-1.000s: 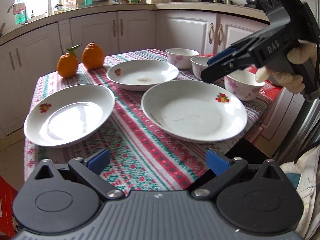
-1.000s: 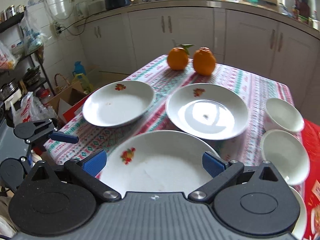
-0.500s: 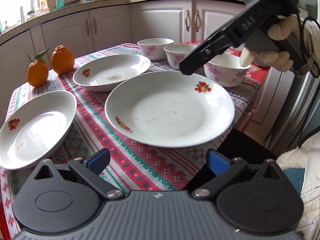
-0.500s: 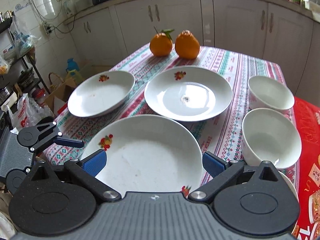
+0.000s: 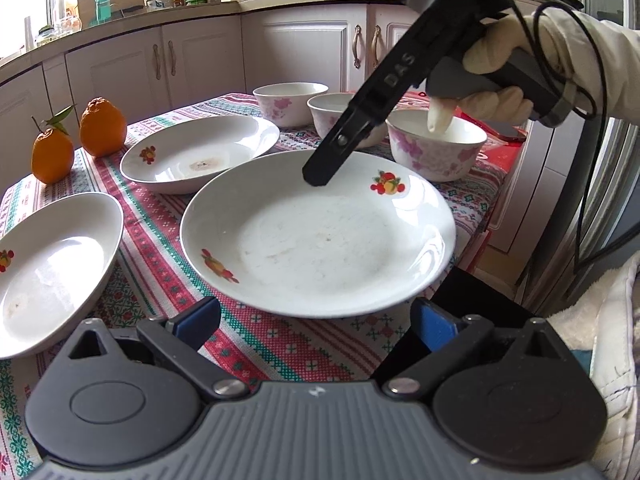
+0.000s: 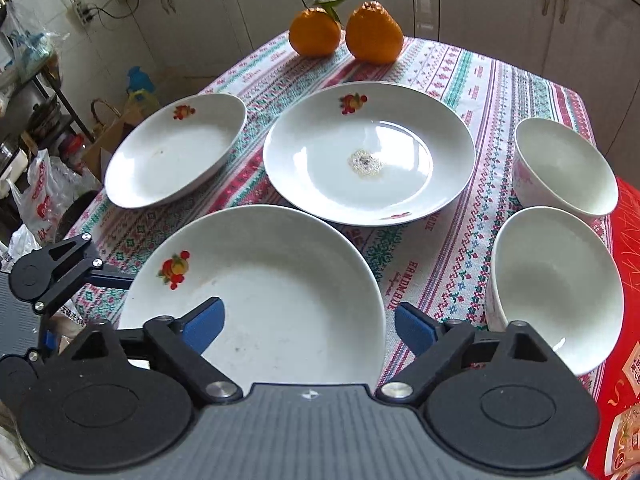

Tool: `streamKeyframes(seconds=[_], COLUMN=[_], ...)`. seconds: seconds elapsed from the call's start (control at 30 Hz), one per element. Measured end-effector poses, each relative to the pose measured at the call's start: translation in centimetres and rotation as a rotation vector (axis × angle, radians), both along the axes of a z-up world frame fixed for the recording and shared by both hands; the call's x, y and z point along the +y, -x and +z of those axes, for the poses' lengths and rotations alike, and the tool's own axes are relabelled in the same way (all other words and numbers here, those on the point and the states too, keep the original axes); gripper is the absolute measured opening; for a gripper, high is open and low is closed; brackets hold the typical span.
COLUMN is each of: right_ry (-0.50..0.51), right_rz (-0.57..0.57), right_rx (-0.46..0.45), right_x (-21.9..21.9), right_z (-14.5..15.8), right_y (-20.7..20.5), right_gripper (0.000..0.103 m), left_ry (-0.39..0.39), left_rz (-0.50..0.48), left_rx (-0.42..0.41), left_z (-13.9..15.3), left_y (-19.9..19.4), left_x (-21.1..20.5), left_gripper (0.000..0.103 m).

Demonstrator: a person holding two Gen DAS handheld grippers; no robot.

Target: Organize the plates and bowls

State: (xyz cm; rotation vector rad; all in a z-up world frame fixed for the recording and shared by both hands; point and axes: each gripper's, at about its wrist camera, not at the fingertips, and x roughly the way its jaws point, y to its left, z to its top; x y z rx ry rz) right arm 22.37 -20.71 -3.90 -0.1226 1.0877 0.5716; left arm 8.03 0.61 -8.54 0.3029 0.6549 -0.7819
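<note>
On the left of the cloth-covered surface (image 6: 460,80) a small plate (image 6: 176,152) lies near two oranges (image 6: 344,32). The left gripper (image 5: 316,320) hangs at the near edge of the nearest plate (image 5: 320,236), jaws wide apart and empty. The middle plate (image 6: 368,152) lies beyond. The right gripper (image 6: 308,324) straddles the nearest plate's rim — one pad inside, one outside — its jaws have just been closing, not yet pressing. A gloved hand (image 5: 496,76) holds it. Three bowls (image 5: 436,144) stand in a row on the right, just beside the plate.
</note>
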Motion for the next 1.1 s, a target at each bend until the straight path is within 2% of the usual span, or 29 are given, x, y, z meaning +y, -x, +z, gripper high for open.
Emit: streamKeyframes(seconds=[0.1, 0.27, 0.8, 1.1], right_ry=[0.027, 0.012, -0.040, -0.083], right_rz=[-0.008, 0.001, 0.003, 0.022], right_rx=[0.023, 0.050, 0.075, 0.119], right_x=[0.1, 0.2, 0.4, -0.1], right_z=[-0.7, -1.1, -1.1, -1.9], right_y=[-0.6, -0.8, -0.9, -1.6], right_gripper=[0.084, 0.078, 0.078, 0.076], left_ry=[0.009, 0.015, 0.008, 0.000], left_rz=[0.003, 0.000, -0.011, -0.015], left_rx=[0.004, 0.003, 0.012, 0.017], left_z=[0.0, 0.1, 0.4, 0.1], left_y=[-0.2, -0.3, -0.1, -0.3], left_x=[0.1, 0.2, 0.9, 0.6], left_gripper=[0.099, 0.097, 0.093, 0.090])
